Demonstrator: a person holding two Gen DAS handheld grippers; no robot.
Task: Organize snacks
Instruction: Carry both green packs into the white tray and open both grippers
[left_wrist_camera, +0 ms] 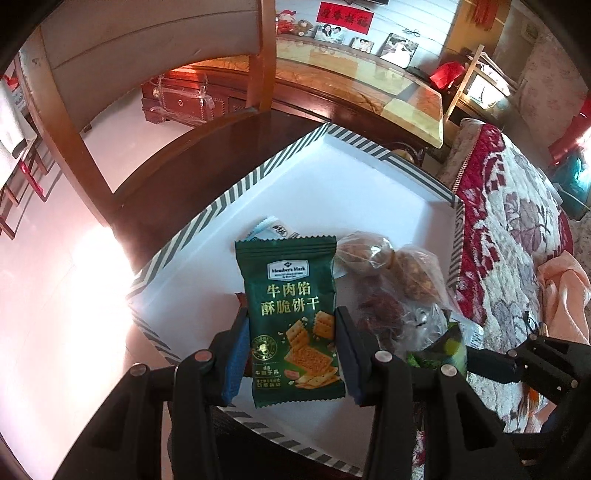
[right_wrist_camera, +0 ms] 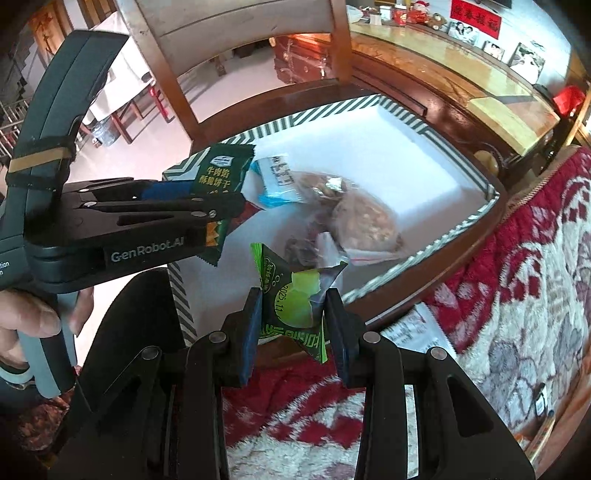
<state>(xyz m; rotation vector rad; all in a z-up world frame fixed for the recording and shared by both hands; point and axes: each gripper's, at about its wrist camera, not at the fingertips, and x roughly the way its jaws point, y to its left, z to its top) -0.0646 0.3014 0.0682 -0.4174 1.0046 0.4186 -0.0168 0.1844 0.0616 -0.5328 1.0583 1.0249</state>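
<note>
Left tool [left_wrist_camera: 291,328] grips cracker pack [left_wrist_camera: 291,314]; right tool [right_wrist_camera: 293,325] pinches green sachet [right_wrist_camera: 295,306] by its edges. Sachet may slip outside tray [right_wrist_camera: 424,125].

Green cracker packet [left_wrist_camera: 293,325], upright, clamped

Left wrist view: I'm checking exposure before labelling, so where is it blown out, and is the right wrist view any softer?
Left wrist view: strong glare washes out the floor at left, while the cracker packet print stays sharp. Right wrist view: no such glare; the clear bags in the striped tray look slightly blurred; fisheye bends the chair back.
</note>
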